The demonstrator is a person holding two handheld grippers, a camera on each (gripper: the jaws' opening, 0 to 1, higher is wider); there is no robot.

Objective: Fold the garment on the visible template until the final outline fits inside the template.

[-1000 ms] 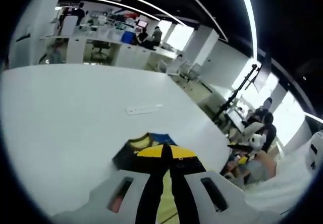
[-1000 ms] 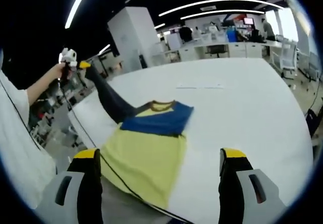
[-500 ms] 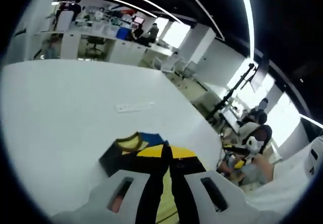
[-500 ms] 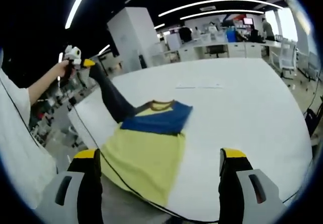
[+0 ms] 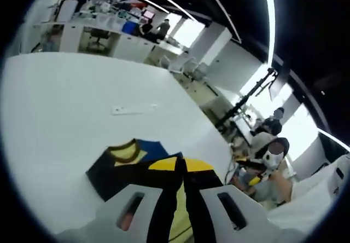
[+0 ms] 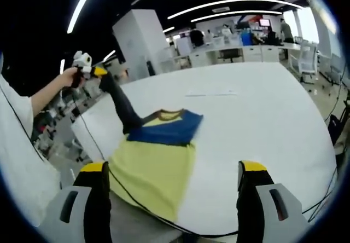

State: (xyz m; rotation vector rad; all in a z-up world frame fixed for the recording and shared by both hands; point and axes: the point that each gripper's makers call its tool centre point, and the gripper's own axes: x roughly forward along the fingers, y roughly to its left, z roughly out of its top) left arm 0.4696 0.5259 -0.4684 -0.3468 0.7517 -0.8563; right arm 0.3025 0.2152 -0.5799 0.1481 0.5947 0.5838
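A yellow and blue T-shirt (image 6: 158,155) lies flat on the big white table (image 6: 257,122). The left gripper (image 6: 97,71) is pinched tight on the shirt's dark sleeve (image 6: 121,105) and holds it up in the air, off to the side of the table. The right gripper (image 6: 174,180) is spread wide apart, holding nothing, at the near table edge just beside the shirt's bottom hem.
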